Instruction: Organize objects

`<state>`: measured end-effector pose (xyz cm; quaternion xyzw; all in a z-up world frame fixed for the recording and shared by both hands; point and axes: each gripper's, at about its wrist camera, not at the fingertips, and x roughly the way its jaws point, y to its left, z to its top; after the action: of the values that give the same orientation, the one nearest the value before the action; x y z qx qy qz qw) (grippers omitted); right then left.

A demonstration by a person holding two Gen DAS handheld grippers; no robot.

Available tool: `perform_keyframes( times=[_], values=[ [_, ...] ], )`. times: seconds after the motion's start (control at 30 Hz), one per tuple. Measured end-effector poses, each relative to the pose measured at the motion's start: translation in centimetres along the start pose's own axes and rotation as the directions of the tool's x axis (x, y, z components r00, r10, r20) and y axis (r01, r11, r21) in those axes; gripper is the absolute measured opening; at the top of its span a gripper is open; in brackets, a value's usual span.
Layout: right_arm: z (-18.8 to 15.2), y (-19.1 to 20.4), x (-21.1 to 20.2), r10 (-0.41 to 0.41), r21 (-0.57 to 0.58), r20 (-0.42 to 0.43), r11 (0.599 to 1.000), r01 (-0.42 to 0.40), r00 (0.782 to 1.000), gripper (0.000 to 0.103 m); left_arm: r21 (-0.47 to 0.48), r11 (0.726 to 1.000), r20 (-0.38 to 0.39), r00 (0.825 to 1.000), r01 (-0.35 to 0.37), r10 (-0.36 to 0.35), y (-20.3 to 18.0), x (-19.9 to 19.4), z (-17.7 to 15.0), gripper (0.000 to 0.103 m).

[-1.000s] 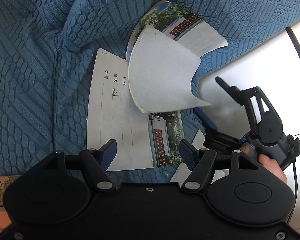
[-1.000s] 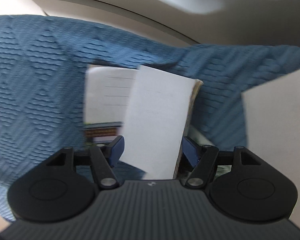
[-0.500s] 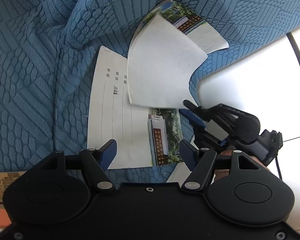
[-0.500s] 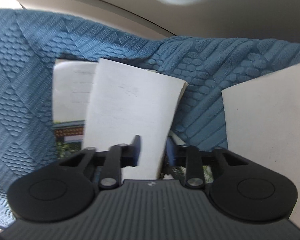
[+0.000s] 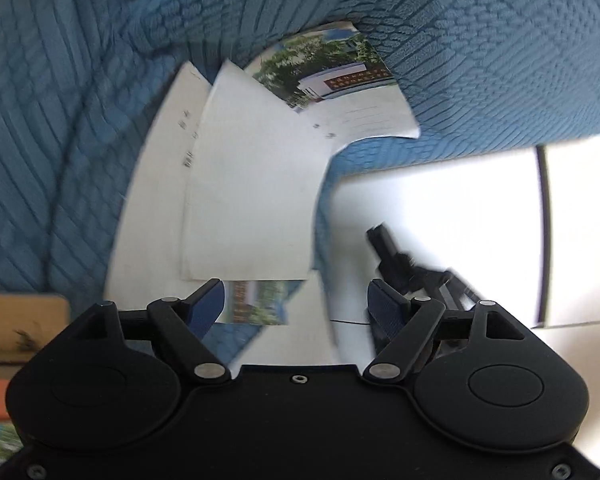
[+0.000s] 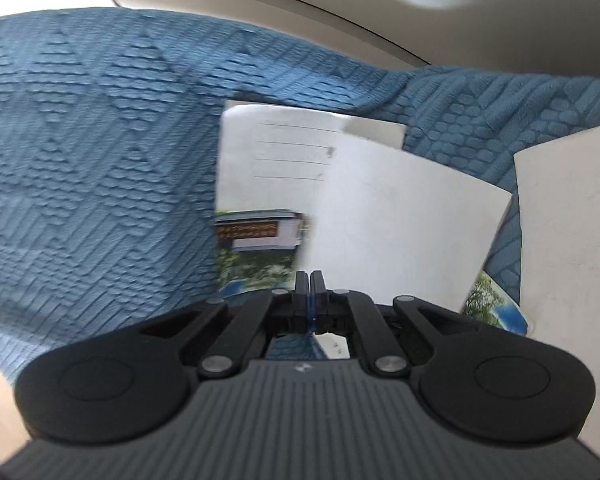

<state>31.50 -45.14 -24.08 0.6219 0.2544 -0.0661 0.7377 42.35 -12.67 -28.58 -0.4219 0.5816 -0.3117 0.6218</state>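
Two thin booklets with photo covers lie on a blue textured blanket [image 5: 80, 120]. The nearer booklet [image 5: 148, 220] is spread open, and one white page [image 5: 252, 200] arches over it. The farther booklet [image 5: 340, 76] lies behind that page. My left gripper [image 5: 296, 300] hovers at the nearer booklet's lower edge, its jaws opening wide with nothing between the pads. My right gripper [image 6: 310, 280] is shut, with the page [image 6: 404, 220] just right of its tips. In the left wrist view the right gripper [image 5: 380, 240] stands apart from the page, over a white surface.
A white board [image 5: 440, 208] lies on the right with a dark cable [image 5: 542, 240] across it; the board [image 6: 568, 240] also shows in the right wrist view. A wooden-looking edge [image 5: 20, 320] sits at the left. A pale wall [image 6: 340, 0] rises behind the blanket.
The right gripper closed from wide open and drew away from the page's lower corner. The left view rolled and its jaws widened. The raised page sank flatter over the booklet.
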Motion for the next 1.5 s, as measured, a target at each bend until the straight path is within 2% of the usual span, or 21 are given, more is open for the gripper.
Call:
perform_keyframes(
  times=[0.1, 0.13, 0.23, 0.33, 0.37, 0.4, 0.47, 0.63, 0.73, 0.8, 0.9, 1.03, 1.17, 1.27, 1.33, 1.4, 1.5],
  values=[
    [0.3, 0.0, -0.4, -0.065, -0.016, 0.005, 0.998, 0.065, 0.998, 0.003, -0.007, 1.000, 0.028, 1.000, -0.010, 0.010, 0.2, -0.1, 0.1, 0.077],
    [0.5, -0.1, -0.3, -0.101, -0.021, 0.004, 0.995, 0.101, 0.995, 0.003, 0.008, 0.999, 0.039, 0.999, -0.038, 0.038, 0.2, -0.3, 0.1, 0.077],
    [1.5, -0.6, 0.1, -0.125, -0.027, -0.007, 0.992, 0.124, 0.992, 0.007, 0.075, 0.989, 0.069, 0.990, -0.126, 0.121, -0.3, -0.7, 0.0, 0.076],
    [2.7, 0.1, 1.1, -0.215, -0.123, -0.012, 0.970, 0.211, 0.977, 0.012, 0.165, 0.964, 0.100, 0.976, -0.207, 0.193, -1.0, -0.6, -0.2, 0.070],
    [2.9, 0.5, 1.5, -0.242, -0.174, 0.001, 0.955, 0.238, 0.970, 0.024, 0.201, 0.949, 0.119, 0.968, -0.243, 0.222, -1.3, -0.5, -0.4, 0.069],
    [3.2, 1.0, 1.8, -0.259, -0.226, 0.017, 0.940, 0.256, 0.966, 0.043, 0.227, 0.934, 0.135, 0.959, -0.275, 0.250, -1.4, -0.3, -0.5, 0.066],
    [3.5, 1.6, 2.4, -0.261, -0.293, 0.037, 0.920, 0.260, 0.965, 0.064, 0.257, 0.918, 0.140, 0.951, -0.302, 0.274, -1.5, 0.2, -0.6, 0.061],
    [4.8, 1.6, 5.0, -0.275, -0.427, -0.014, 0.871, 0.243, 0.961, 0.064, 0.299, 0.890, 0.136, 0.939, -0.344, 0.317, -1.5, 1.7, -0.6, 0.039],
    [5.5, 1.6, 6.3, -0.305, -0.521, 0.019, 0.810, 0.270, 0.952, 0.064, 0.313, 0.877, 0.131, 0.931, -0.364, 0.340, -1.5, 2.1, -0.7, 0.034],
    [5.8, 1.5, 7.3, -0.281, -0.573, 0.008, 0.785, 0.235, 0.960, 0.064, 0.312, 0.880, 0.113, 0.934, -0.358, 0.340, -1.5, 2.2, -0.8, 0.032],
    [6.7, 0.7, 8.4, -0.249, -0.552, -0.019, 0.810, 0.197, 0.968, 0.064, 0.316, 0.879, 0.098, 0.933, -0.358, 0.345, -1.5, 2.5, -0.9, 0.027],
    [7.2, 0.0, 9.5, -0.244, -0.553, -0.036, 0.812, 0.185, 0.969, 0.064, 0.326, 0.874, 0.094, 0.932, -0.360, 0.350, -1.5, 2.6, -1.0, 0.024],
    [7.8, -0.8, 9.9, -0.187, -0.504, -0.102, 0.857, 0.112, 0.977, 0.064, 0.288, 0.893, 0.076, 0.938, -0.346, 0.339, -1.1, 2.3, -0.7, 0.023],
    [8.8, -2.1, 9.2, -0.094, -0.375, -0.151, 0.927, 0.032, 0.984, 0.064, 0.258, 0.907, 0.066, 0.943, -0.332, 0.326, -0.7, 2.2, -0.5, 0.022],
    [9.6, -3.1, 8.5, -0.011, -0.281, -0.183, 0.959, -0.041, 0.983, 0.064, 0.247, 0.909, 0.065, 0.942, -0.336, 0.330, -0.5, 2.2, -0.4, 0.018],
    [10.2, -3.7, 7.7, 0.081, -0.218, -0.218, 0.967, -0.130, 0.972, 0.064, 0.241, 0.911, 0.063, 0.942, -0.335, 0.330, -0.3, 2.3, -0.3, 0.017],
    [10.4, -3.7, 6.6, 0.165, -0.200, -0.282, 0.953, -0.226, 0.945, 0.064, 0.228, 0.916, 0.059, 0.944, -0.330, 0.325, 0.0, 2.2, -0.3, 0.017]
  ],
)
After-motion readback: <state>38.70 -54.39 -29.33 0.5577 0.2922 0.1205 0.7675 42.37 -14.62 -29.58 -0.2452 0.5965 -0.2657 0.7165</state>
